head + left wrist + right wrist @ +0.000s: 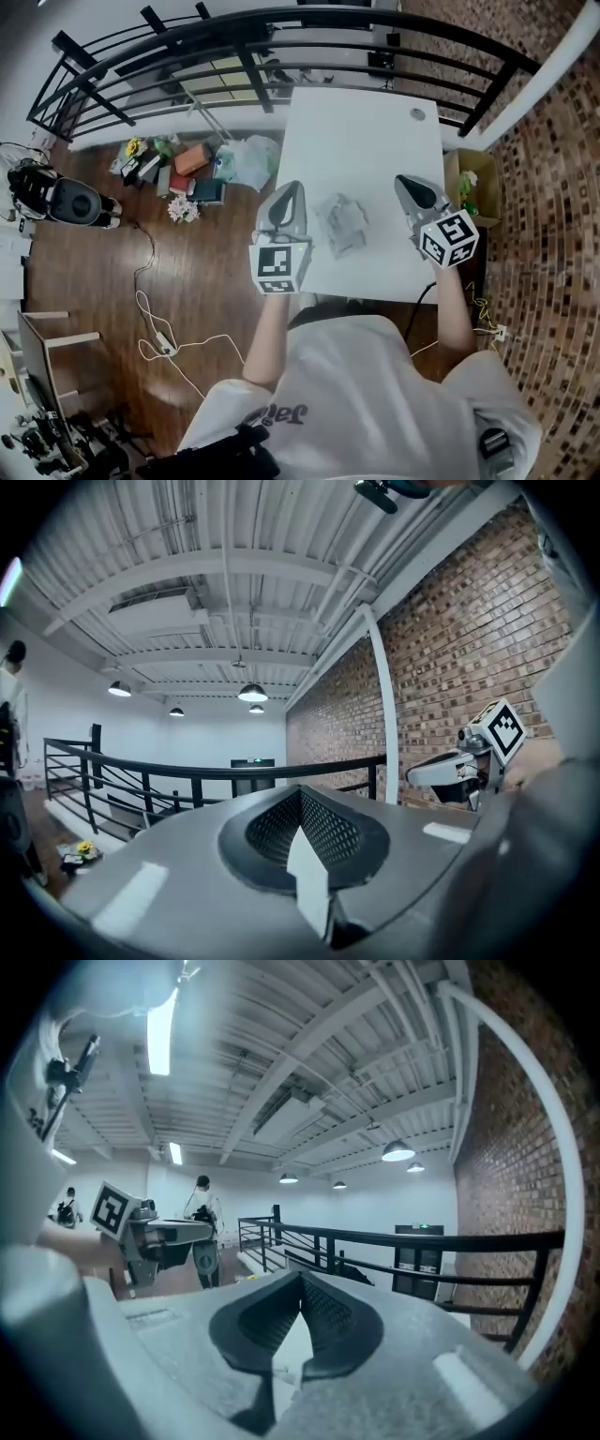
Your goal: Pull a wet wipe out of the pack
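A crumpled, clear wet wipe pack [342, 223] lies on the white table [361, 141], near its front edge. My left gripper [294, 186] hovers just left of the pack, at the table's left edge, its jaws drawn together to a point with nothing in them. My right gripper [401, 178] is held to the right of the pack, also shut and empty. Each points level over the table. In the left gripper view the jaws [300, 791] meet, and the right gripper [464, 761] shows beyond. The right gripper view shows closed jaws [301, 1277] and the left gripper [155, 1232]. Neither gripper view shows the pack.
A black railing [281, 33] runs behind the table. Bags, flowers and boxes [187, 169] litter the wooden floor to the left. A cardboard box [466, 187] stands against the table's right side by the brick wall [553, 206]. A person [202, 1211] stands far off.
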Available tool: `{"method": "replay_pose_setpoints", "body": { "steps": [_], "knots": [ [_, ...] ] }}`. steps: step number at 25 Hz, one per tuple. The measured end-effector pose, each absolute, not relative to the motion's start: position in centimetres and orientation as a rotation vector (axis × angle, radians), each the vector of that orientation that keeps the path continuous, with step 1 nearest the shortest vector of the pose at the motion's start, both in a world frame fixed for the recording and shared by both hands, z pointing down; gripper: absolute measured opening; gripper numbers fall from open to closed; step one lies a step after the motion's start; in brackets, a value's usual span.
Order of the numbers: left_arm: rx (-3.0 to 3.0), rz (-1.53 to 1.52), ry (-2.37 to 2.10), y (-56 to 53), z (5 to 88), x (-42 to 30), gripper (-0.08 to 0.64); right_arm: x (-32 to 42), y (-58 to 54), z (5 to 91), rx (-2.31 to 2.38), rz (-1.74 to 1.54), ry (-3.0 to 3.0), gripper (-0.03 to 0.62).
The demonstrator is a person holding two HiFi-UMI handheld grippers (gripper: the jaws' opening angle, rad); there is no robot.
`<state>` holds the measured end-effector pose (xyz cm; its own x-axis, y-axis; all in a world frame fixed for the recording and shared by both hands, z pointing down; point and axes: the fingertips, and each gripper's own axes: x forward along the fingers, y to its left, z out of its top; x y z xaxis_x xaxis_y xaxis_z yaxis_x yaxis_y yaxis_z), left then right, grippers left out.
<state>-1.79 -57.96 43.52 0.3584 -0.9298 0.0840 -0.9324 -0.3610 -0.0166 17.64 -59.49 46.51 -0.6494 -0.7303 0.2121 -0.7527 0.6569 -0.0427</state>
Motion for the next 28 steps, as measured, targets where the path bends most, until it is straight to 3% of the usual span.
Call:
{"method": "replay_pose_setpoints", "body": {
  "steps": [5,11,17,28],
  "knots": [
    [2.57,0.147,-1.703,-58.6,44.7,-2.5,0.015,17.6,-61.5,47.1,0.894,-0.02,-2.596,-0.009],
    [2.556,0.183,-1.646,-59.1,47.5,-2.5,0.015,13.6,-62.6,49.9,0.419,-0.242,-2.414,0.037],
    [2.514,0.248,-1.62,-58.8,50.1,-3.2,0.015,8.6,-59.3,56.7,-0.049,-0.224,-2.235,0.143],
    [2.46,0.285,-1.635,-56.9,51.8,-4.3,0.015,4.8,-55.2,71.1,-0.197,-0.117,-2.076,0.098]
  ]
}}
